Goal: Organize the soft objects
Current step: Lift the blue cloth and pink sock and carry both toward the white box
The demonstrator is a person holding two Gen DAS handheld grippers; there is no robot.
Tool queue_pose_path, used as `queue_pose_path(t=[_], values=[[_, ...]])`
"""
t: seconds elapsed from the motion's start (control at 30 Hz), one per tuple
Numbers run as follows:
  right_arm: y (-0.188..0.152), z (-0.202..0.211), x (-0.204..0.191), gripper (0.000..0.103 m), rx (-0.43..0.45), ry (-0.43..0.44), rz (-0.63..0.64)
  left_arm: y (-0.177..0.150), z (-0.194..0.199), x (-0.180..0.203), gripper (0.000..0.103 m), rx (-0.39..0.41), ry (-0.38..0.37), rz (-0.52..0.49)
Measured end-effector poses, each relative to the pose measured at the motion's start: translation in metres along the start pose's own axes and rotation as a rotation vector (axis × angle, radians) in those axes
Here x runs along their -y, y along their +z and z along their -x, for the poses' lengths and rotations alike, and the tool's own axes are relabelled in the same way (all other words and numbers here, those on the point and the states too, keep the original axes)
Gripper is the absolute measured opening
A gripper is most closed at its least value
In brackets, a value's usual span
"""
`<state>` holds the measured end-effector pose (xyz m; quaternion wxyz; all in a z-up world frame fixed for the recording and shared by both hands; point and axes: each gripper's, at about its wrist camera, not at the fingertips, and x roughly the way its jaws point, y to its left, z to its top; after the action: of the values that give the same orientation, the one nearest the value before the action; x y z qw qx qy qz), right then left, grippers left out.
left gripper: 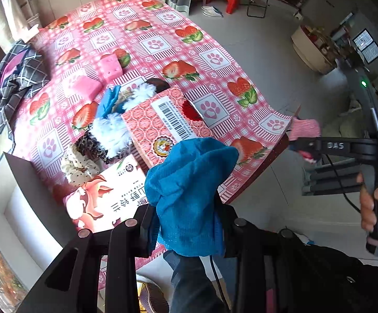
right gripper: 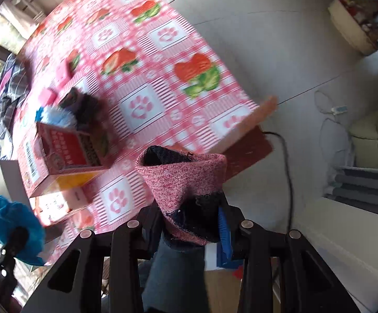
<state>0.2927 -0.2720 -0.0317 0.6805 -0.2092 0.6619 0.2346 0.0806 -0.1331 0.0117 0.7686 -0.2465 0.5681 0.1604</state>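
Each tool grips a soft item: left tool (left gripper: 189, 224) a blue cloth (left gripper: 189, 190), right tool (right gripper: 189, 224) a pink sock (right gripper: 186, 182). Both are mid-carry, off the counter (left gripper: 215, 60). Next, each likely needs a sorting spot.

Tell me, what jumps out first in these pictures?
A bright blue cloth bunched in the left gripper fills the foreground. The right gripper pinches a pink and dark knitted sock. Behind both spreads a pink strawberry-and-paw tablecloth, with fluffy scrunchies beside a red box.
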Motion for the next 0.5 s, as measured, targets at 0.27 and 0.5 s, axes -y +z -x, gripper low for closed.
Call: queue_pose_path(t=[0.27,0.5], values=[[-0.01,0.031,0.065,0.038,0.082,-0.082,-0.122,0.003,0.006,0.01,0.037,0.033,-0.02,-0.042],[-0.04,0.036,0.09,0.038,0.088,-0.105,-0.173,0.0,0.006,0.025,0.037,0.032,-0.038,-0.077]])
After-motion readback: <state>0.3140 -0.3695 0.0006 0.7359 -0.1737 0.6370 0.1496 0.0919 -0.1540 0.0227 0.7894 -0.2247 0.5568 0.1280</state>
